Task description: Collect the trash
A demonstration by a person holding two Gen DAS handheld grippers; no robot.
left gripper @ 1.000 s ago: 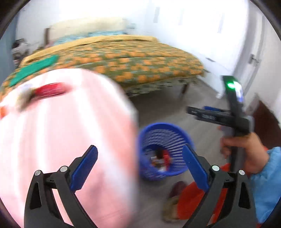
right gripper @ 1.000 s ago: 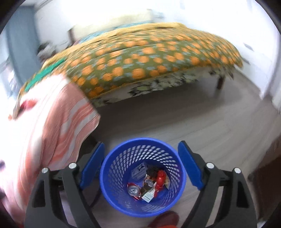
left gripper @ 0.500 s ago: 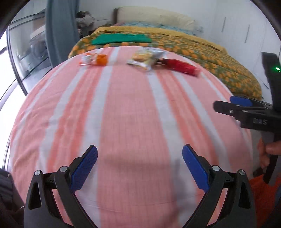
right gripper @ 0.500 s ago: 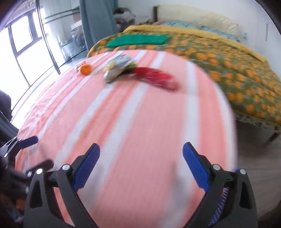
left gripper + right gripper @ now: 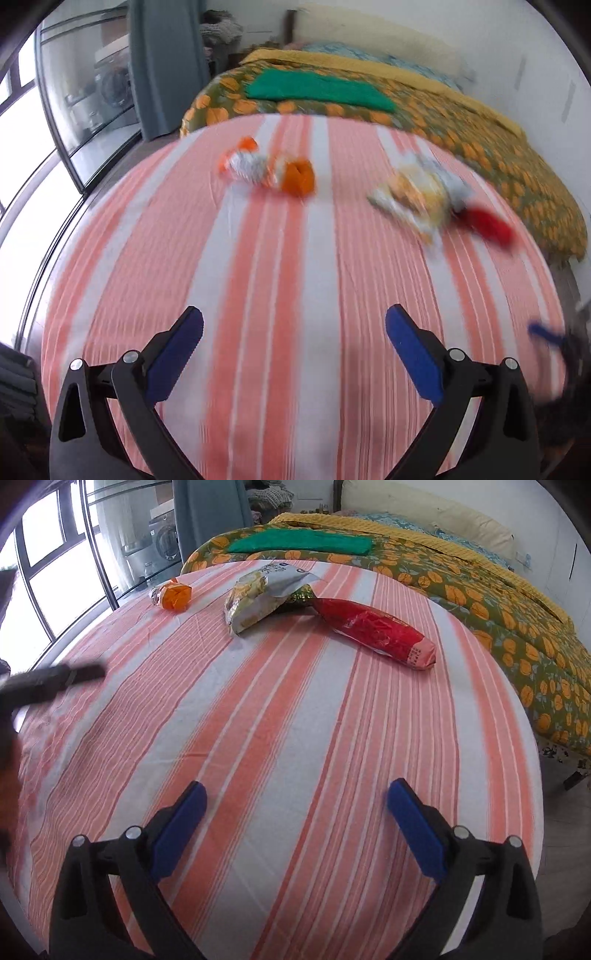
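Note:
Three pieces of trash lie at the far side of a pink-and-white striped bed (image 5: 280,716): an orange wrapper (image 5: 173,596), a yellow-white snack bag (image 5: 266,594) and a red packet (image 5: 376,631). The left wrist view shows them blurred: the orange wrapper (image 5: 273,171), the snack bag (image 5: 417,194), the red packet (image 5: 487,225). My right gripper (image 5: 295,812) hangs over the near part of the bed, its jaws still opening, nothing between them. My left gripper (image 5: 293,339) is open and empty too, well short of the trash. It shows as a dark blur in the right wrist view's left edge (image 5: 51,681).
Beyond the striped bed stands a second bed with an orange-flowered green cover (image 5: 480,590) and a folded green cloth (image 5: 299,541) on it. A glass door and grey curtain (image 5: 207,513) are at the back left. Floor shows at the right (image 5: 565,827).
Both views swung from the blue basket on the floor to the striped bed. The left gripper has since moved closer to the orange wrapper; the right one widened and settled.

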